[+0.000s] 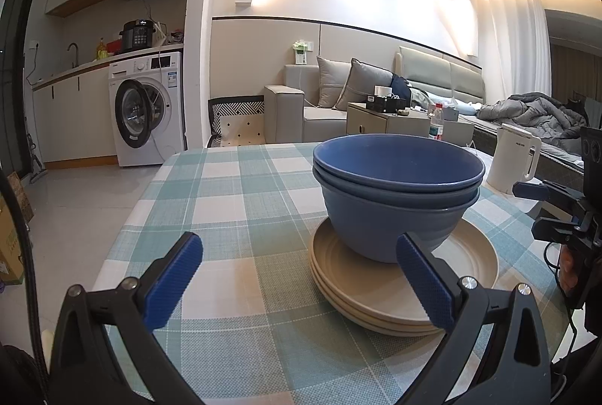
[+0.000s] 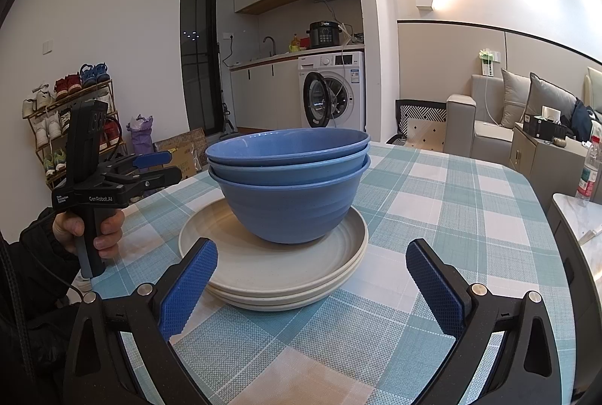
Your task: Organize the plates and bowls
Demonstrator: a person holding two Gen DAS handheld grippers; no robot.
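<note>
Three nested blue bowls (image 1: pixel 395 194) sit on a stack of three beige plates (image 1: pixel 383 296) on the checked tablecloth. The bowls (image 2: pixel 289 179) and plates (image 2: pixel 278 273) also show in the right wrist view. My left gripper (image 1: pixel 299 269) is open and empty, low over the cloth just left of the plates, its right finger in front of the plate rim. My right gripper (image 2: pixel 312 277) is open and empty, facing the stack from the other side, with the plates' near rim between its fingers. Each gripper shows in the other's view: the right one (image 1: pixel 541 213), the left one (image 2: pixel 158 168).
The table with the teal checked cloth (image 1: pixel 233 202) ends at its left edge over a tiled floor. A white kettle (image 1: pixel 513 158) stands at the table's far right. Beyond are a washing machine (image 2: pixel 333 93), a sofa, a shoe rack (image 2: pixel 64 119) and a water bottle (image 2: pixel 590 168).
</note>
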